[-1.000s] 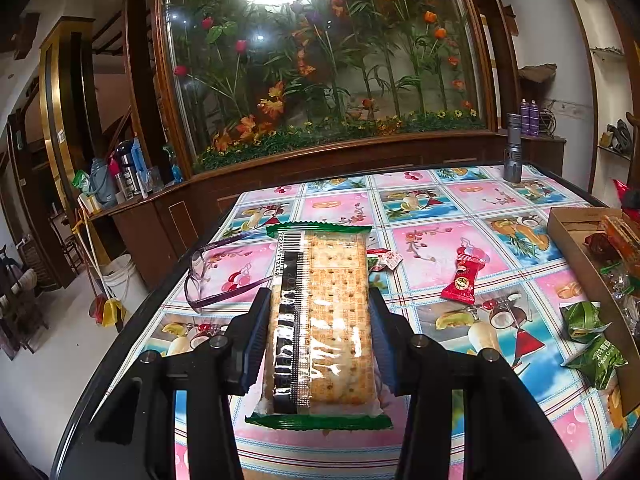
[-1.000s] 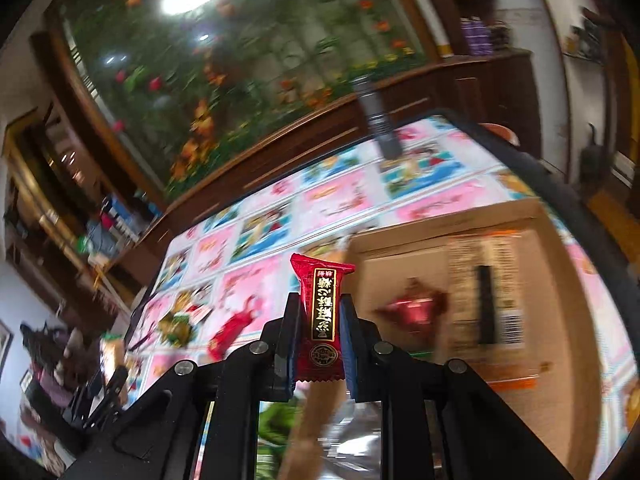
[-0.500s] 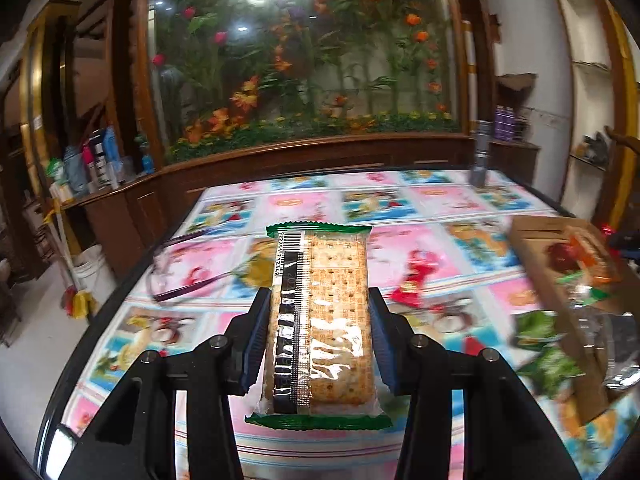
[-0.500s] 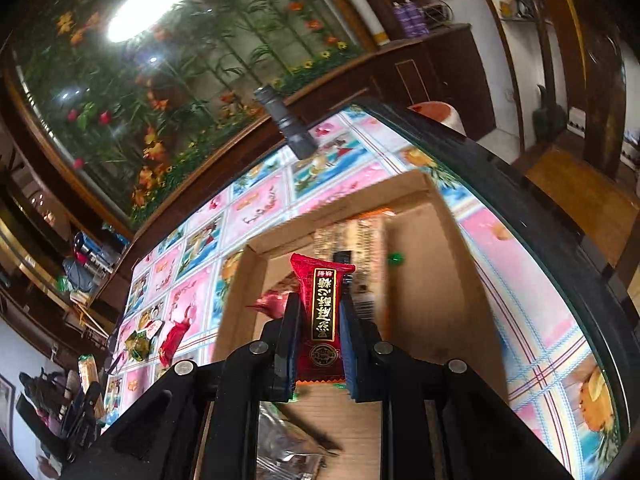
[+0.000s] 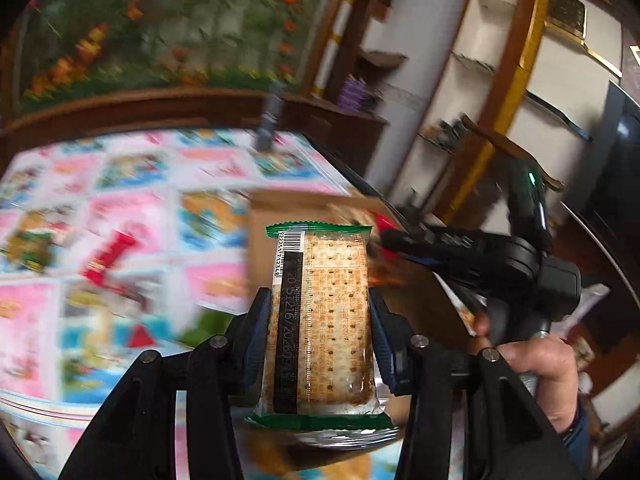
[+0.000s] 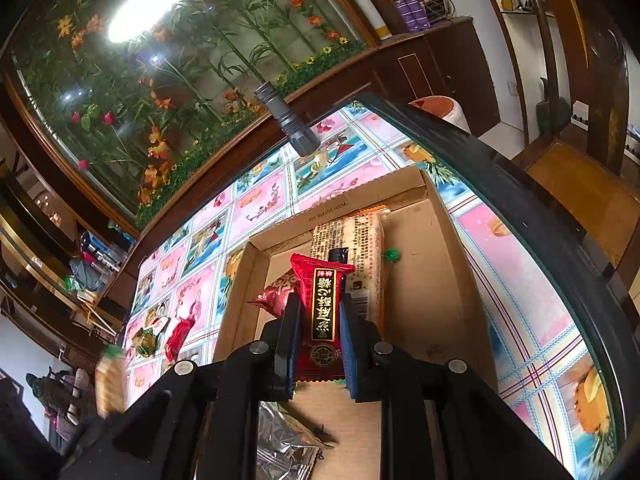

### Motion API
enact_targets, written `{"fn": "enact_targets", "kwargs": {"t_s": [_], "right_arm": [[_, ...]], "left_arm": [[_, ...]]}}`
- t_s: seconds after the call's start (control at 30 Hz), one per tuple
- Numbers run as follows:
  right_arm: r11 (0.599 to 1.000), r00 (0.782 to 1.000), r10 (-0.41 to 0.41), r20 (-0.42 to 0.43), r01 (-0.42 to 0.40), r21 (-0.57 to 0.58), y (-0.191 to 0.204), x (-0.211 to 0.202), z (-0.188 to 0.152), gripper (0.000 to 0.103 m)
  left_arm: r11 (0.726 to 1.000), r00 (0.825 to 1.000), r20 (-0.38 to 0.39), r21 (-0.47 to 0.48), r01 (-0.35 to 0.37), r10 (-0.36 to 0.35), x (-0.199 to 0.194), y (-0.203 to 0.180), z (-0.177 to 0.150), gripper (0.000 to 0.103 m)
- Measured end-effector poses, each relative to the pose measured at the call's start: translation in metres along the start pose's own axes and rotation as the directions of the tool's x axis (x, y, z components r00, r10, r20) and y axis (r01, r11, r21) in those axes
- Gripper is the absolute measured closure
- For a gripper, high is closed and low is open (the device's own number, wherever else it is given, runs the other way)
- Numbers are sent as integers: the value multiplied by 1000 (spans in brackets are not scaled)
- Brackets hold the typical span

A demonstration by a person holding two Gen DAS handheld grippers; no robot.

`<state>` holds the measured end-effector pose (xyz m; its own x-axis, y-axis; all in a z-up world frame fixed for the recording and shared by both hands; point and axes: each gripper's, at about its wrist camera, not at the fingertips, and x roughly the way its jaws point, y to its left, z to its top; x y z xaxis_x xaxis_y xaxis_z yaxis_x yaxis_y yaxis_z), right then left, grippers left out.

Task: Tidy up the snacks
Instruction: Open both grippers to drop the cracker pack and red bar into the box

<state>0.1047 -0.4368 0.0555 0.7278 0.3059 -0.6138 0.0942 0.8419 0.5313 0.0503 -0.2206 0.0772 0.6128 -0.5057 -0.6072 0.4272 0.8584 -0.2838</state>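
Note:
My left gripper (image 5: 318, 300) is shut on a clear, green-ended cracker pack (image 5: 324, 320), held upright above the patterned tablecloth (image 5: 132, 216) just left of the cardboard box (image 5: 280, 216). That view is motion-blurred. My right gripper (image 6: 320, 304) is shut on a red snack packet (image 6: 322, 280) with gold lettering, hanging over the inside of the cardboard box (image 6: 440, 240). In the box lie a long cracker pack (image 6: 360, 240), a red wrapped sweet (image 6: 274, 294) and a silver foil packet (image 6: 280, 448). The left wrist view shows a hand (image 5: 536, 364) holding the right gripper's body.
Loose on the cloth left of the box are a red packet (image 6: 178, 332) and a green packet (image 6: 144, 340). A dark flashlight (image 6: 286, 118) stands at the table's far edge. The dark table rim (image 6: 520, 200) runs right of the box, with a wooden chair (image 6: 580, 180) beyond.
The left gripper has swung right with the cracker pack, bringing the box and the right gripper into its view. The right gripper first shifted over the box, then held still.

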Motion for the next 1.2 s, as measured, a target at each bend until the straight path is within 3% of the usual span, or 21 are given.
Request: {"fn": "enact_targets", "kwargs": {"t_s": [0.23,0.5,1.0,1.13,1.2], "right_arm": [[999,998,-37,-42,37,1,-8,-1,-8,84],[993,991,-119,-52,119,-1,-18,-3,-10,84],[990,989,-141,-42,141,5,-21,-4,-8,82],[988,988,-154,-26,155,17,-23,-7,-7,82],[990,990,-141,-3,141,22,-23,-10,-6,82]], "left_arm": [[998,996,-84,48,42,-38,39,-25,-16,58],[988,995,-71,128,82,-73,38,-40,-32,58],[977,992,-50,171,125,-118,29,-49,-36,57],[977,991,-29,167,134,-131,22,-48,-35,47],[977,991,-20,169,131,-130,19,-48,-33,47]]}}
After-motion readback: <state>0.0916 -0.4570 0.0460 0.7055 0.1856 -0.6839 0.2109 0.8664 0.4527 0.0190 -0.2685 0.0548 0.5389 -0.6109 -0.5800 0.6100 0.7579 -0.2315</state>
